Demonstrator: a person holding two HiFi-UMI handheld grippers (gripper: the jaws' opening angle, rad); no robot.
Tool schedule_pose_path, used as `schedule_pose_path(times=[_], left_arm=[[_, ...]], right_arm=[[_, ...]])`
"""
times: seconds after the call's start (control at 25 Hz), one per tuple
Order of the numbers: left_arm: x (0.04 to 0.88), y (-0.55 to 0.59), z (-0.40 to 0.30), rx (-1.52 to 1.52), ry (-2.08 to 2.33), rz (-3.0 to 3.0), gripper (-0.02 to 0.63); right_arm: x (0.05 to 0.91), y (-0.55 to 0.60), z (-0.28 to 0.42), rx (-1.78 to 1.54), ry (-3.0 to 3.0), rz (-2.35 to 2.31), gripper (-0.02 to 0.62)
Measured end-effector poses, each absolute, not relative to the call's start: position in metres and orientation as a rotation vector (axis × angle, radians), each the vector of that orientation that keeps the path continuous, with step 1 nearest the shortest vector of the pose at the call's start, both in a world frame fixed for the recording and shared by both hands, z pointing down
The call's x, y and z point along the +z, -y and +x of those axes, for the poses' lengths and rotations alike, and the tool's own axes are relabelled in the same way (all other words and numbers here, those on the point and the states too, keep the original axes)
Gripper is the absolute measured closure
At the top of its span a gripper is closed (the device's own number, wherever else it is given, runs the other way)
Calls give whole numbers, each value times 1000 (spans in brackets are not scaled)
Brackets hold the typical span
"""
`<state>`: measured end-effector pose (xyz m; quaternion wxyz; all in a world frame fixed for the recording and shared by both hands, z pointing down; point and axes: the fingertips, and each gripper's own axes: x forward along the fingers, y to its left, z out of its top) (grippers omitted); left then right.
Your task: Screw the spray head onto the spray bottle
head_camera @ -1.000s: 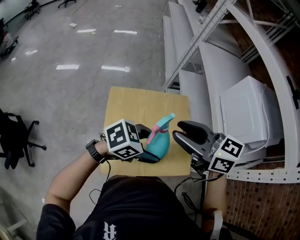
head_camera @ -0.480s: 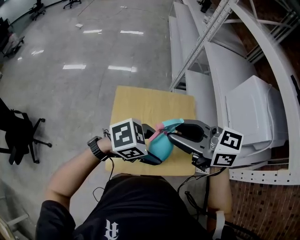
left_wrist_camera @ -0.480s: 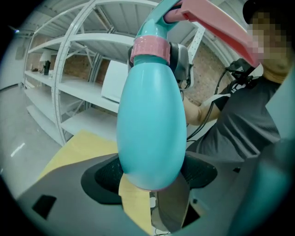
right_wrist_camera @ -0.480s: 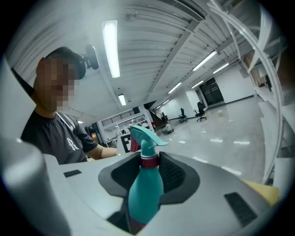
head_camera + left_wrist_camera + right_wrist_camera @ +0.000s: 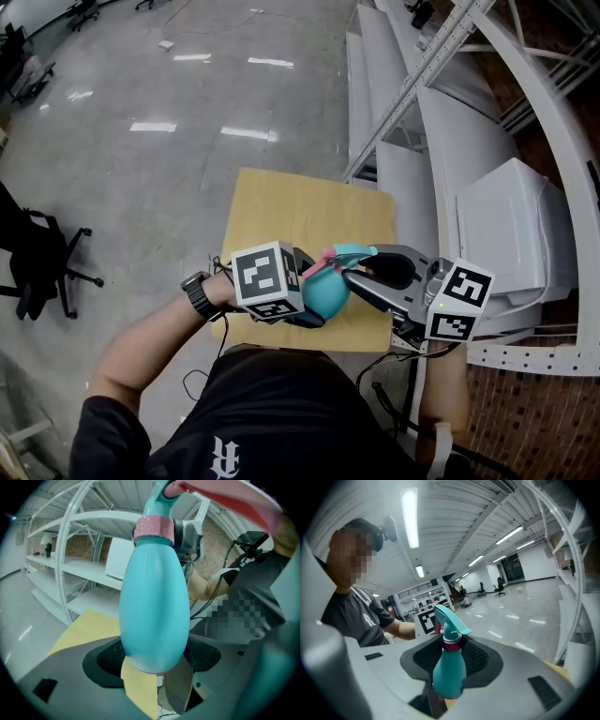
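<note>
A teal spray bottle (image 5: 324, 293) with a pink collar (image 5: 154, 528) and a teal spray head (image 5: 351, 253) on top is held above the wooden table (image 5: 300, 202). My left gripper (image 5: 309, 292) is shut on the bottle's lower body, its pads pressing both sides (image 5: 157, 660). My right gripper (image 5: 354, 268) has come in from the right, and its jaws stand open on either side of the bottle's upper part. In the right gripper view the bottle (image 5: 449, 672) stands upright between the two dark pads with the spray head (image 5: 450, 619) at the top. The pads do not clearly press on it.
White metal shelving (image 5: 441, 141) and a white box (image 5: 511, 234) stand close on the right. A black office chair (image 5: 37, 258) is on the grey floor at the left. A person's arm with a wristwatch (image 5: 197, 295) holds the left gripper.
My right gripper has moved left from beside the bottle until its jaws stand around the bottle's upper part. The left gripper keeps its hold and has barely shifted.
</note>
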<state>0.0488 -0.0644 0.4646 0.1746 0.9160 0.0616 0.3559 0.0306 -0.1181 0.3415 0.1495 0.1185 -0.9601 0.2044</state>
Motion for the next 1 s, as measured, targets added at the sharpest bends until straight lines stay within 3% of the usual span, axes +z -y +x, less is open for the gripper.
schedule_pose_path(times=[0.28,0.72,1.0], left_arm=[[486,100,54,1060,196,2590,221],[420,38,42,804,-515,2601,221],[392,36,42,842,-638,2599,221]], right_arm=[[363,143,42,681,2579,722,468],[293,109,57,810,3074,212,467],[268,108,44,676,3133,-55,468]])
